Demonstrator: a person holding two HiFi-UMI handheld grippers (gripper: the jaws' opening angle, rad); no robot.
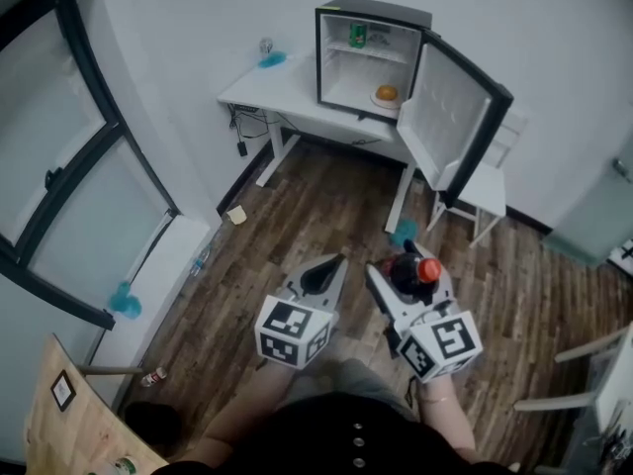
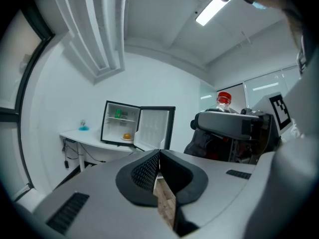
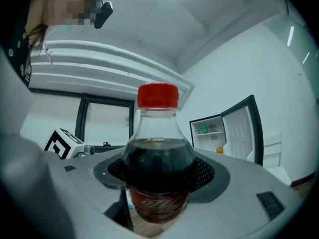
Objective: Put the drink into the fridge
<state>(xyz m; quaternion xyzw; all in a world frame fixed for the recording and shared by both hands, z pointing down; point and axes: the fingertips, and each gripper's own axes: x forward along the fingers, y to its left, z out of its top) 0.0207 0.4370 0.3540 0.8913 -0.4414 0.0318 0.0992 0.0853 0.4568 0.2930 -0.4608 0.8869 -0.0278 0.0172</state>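
Drink bottle (image 1: 428, 269), red-capped, was seen from the head view held by the right gripper (image 1: 404, 270), well apart from the open fridge (image 1: 372, 10). In the left gripper view, the left gripper (image 2: 158, 169) was shown clenched and empty. In the right gripper view, the bottle was clamped between both pads.

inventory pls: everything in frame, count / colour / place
Black mini fridge: 1, white inside, door open, on the desk.
White desk: 1, against the far wall.
Green can: 1, fridge upper shelf.
Round orange item: 1, fridge floor.
Small blue item: 1, on the desk left of the fridge.
White chair: 1, right of the desk.
Dark cola bottle with red cap: 1, upright in the right gripper.
Left gripper: 1, grey, jaws together, empty.
Right gripper: 1, grey, clamped on the bottle.
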